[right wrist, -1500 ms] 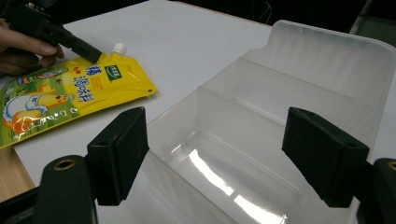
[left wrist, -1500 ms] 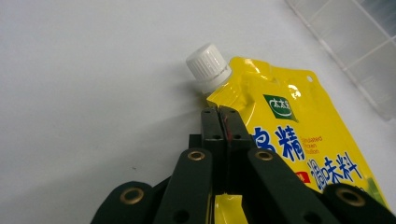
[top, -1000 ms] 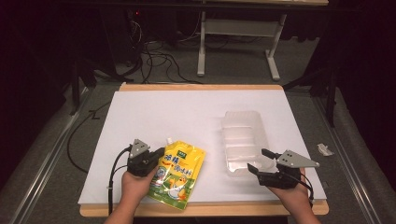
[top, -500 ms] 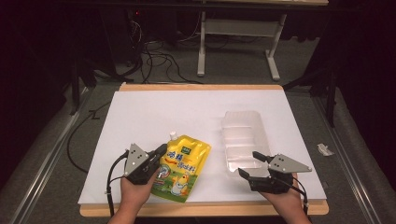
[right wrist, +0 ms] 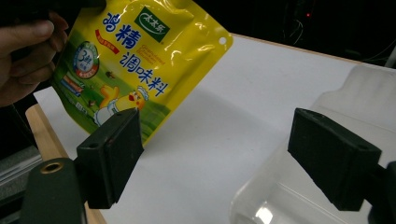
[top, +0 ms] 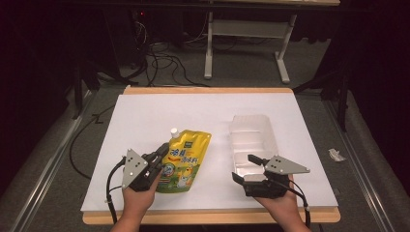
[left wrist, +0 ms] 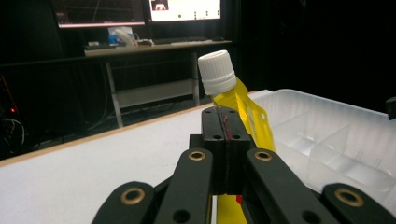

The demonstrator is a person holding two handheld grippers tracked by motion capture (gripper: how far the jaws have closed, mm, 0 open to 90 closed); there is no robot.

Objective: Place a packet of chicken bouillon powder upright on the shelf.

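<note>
Lifting the yellow pouch [top: 184, 157] off the table [top: 203, 111], left gripper [top: 155, 159] jaws pinching its edge below the white cap [left wrist: 216, 71]. Right gripper [top: 245, 166] jaws have just been opening, spread with nothing between, beside the clear tray [top: 251, 137]. Keep the pinch firm, carry the pouch over the tray wall before lowering.

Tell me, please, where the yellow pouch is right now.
In the high view the yellow pouch is at the table's near left, clamped at its edge by the left gripper, left of the clear tray.

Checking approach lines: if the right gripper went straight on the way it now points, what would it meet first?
Probably the yellow pouch, held up by the left gripper. The right gripper, jaws open, faces it across bare table; depth is unclear.
</note>
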